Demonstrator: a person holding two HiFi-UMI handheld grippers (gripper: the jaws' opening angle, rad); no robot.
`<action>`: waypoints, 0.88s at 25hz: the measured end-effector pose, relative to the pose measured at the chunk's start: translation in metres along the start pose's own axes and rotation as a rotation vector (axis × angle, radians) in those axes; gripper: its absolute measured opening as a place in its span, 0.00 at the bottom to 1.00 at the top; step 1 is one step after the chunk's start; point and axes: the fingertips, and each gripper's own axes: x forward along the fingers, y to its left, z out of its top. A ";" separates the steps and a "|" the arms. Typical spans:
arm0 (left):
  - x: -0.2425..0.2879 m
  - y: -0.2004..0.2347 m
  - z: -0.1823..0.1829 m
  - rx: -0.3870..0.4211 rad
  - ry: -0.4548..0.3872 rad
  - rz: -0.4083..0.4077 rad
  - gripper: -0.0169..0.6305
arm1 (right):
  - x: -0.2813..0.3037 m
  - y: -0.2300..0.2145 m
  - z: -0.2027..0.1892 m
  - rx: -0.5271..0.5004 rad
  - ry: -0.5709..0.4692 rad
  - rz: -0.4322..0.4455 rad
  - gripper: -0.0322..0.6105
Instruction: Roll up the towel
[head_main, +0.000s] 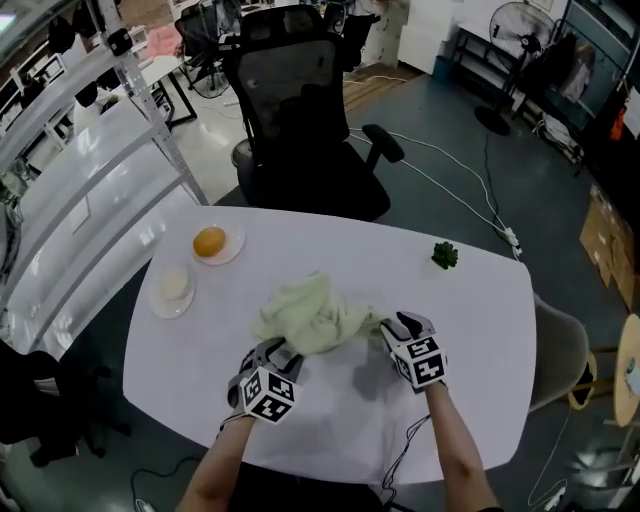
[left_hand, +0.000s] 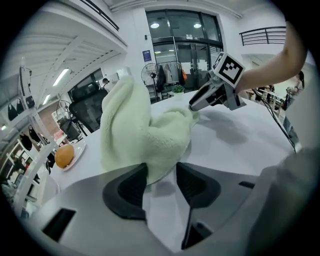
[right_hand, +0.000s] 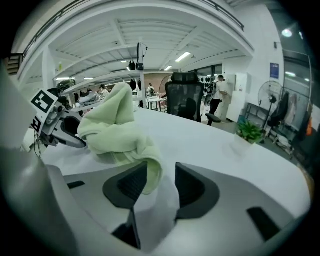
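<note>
Jaws of the left gripper (left_hand: 160, 184) were found part open. A hanging edge of the towel (left_hand: 145, 135) lay between them, against one pad, with a gap left at the other, so no firm pinch had been made. The right gripper (right_hand: 159, 184) was set likewise: half apart, with a folded corner of the towel resting on one pad and clear of the other.

The step in hand was judged to be the taking of the near edge at two points, so that the heap could be spread before any rolling. For this to be done well, each pair of jaws would need to be closed on the hem itself, deep enough that the thick pile is not merely nipped. The two holds would then be drawn apart evenly and kept low, so that a straight edge is laid down for a tight roll to start from.

The towel was pale green, thick and fluffy, limp, and bunched into a peaked heap near the middle of the tabletop (head_main: 470, 330). That tabletop was white, smooth and round-cornered, and cloth was expected to slide easily on it. Further out were two small round plates: one (head_main: 236, 247) held an orange (head_main: 209, 241), the other (head_main: 157, 301) a pale lump that could not be identified with any certainty. A small green plant (head_main: 444, 255) stood to the far right, and a black mesh-backed chair (head_main: 300, 110) was placed behind.
</note>
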 end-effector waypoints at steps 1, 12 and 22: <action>0.002 0.002 0.001 0.001 0.000 0.007 0.33 | 0.005 0.001 0.000 0.006 0.007 0.013 0.33; -0.024 0.033 0.011 -0.006 -0.045 0.078 0.10 | -0.001 0.011 0.018 -0.003 -0.027 0.023 0.10; -0.070 0.083 0.035 0.007 -0.118 0.117 0.09 | -0.042 0.018 0.060 -0.121 -0.071 -0.066 0.10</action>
